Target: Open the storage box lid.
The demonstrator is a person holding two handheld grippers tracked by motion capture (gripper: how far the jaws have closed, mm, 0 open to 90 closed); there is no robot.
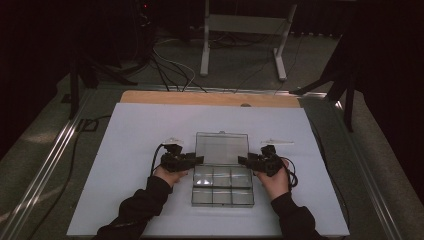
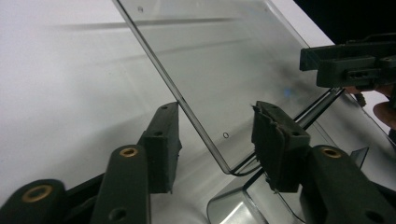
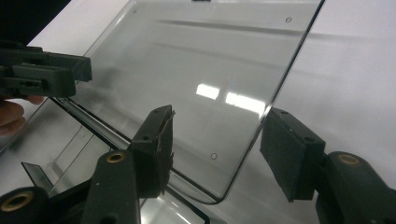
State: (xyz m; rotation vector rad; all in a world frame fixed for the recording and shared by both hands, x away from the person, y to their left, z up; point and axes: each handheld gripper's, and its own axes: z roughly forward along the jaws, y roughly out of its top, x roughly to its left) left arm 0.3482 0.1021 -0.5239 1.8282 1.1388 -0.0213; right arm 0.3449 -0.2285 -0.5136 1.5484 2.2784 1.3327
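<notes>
**A:** Where's the box, and how does it lie?

**B:** The clear plastic compartment box (image 1: 222,189) sits in the middle of the white board (image 1: 125,150), between my two hands. Its lid (image 1: 222,148) is swung open and lies back away from me, hinge line running left to right. The long axis of the base runs left to right too, with two rows of three compartments.

**A:** And your tools?

**B:** My left gripper (image 1: 196,160) is at the lid's left near corner, my right gripper (image 1: 244,161) at the right near corner, both pointing inward at each other. In the left gripper view the lid's edge (image 2: 196,116) passes between my jaws, which stand partly open, pads clear of the plastic. Same in the right gripper view: the lid's rounded corner (image 3: 224,154) lies between the jaws with a gap on each side. Neither one has hold of anything.

**A:** Anything around or in the way?

**B:** Nothing stands between the grippers and the box. Past the board there's a wooden tabletop edge (image 1: 210,98), then a white metal frame (image 1: 245,30) and loose cables (image 1: 170,67) on the floor.

**A:** What can't you make out?

**B:** The room is dark at the sides. The compartments are too glary to tell whether they hold anything. My sleeves (image 1: 145,205) are cut off at the bottom.
</notes>
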